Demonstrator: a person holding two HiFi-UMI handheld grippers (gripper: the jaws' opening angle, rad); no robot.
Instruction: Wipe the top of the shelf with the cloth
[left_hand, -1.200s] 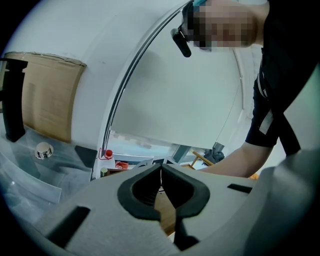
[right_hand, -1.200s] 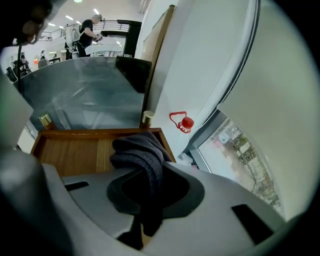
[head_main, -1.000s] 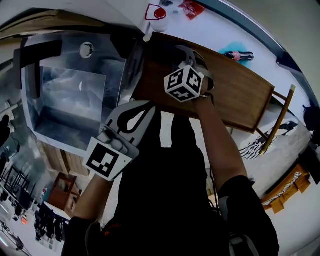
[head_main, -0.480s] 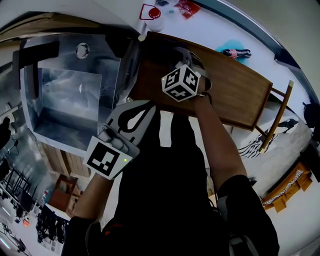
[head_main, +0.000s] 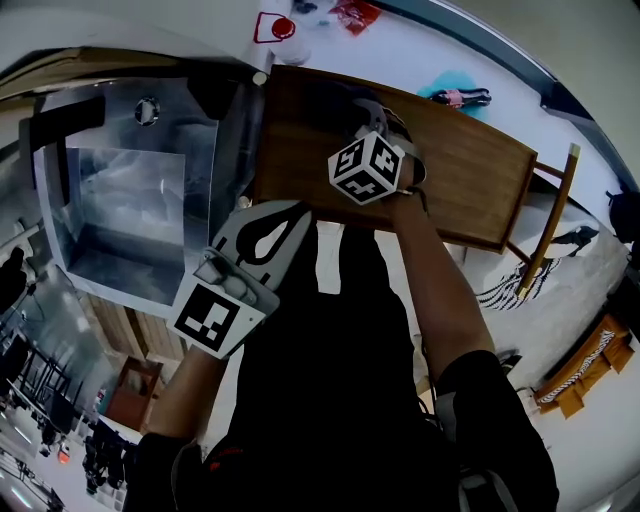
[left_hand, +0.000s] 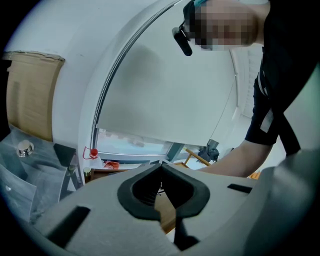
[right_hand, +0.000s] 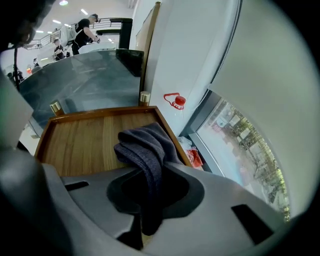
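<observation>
Wiping is under way. The right hand-held gripper (right_hand: 150, 172) is pinching the cloth (right_hand: 142, 145), a dark grey fold that hangs out past its jaws and lies on the wooden top of the shelf (head_main: 465, 175), near the far left part of it.

Over the last second the head view has swung. The shelf and the red-capped thing (head_main: 275, 27) beyond its far left corner have drifted left in the picture, so part of the apparent change is only that. Measured against the shelf's left edge, though, the marker cube (head_main: 367, 167) on the right hand-held gripper now stands further to the right than it did. I take this as a stroke carrying the cloth from the left end toward the right.

That leaves most of the job ahead, as I judge it. The long stretch of bare wood to the right of the cloth looks not yet reached, and the cloth is bunched rather than spread, so each pass probably covers only a narrow band.

The left hand-held gripper (left_hand: 161, 172) has not moved. Its jaws are pressed together with nothing between them, and it hangs near the person's body, off the near left corner of the shelf, beside the grey glassy box (head_main: 130, 190). It plays no part in the wipe.
</observation>
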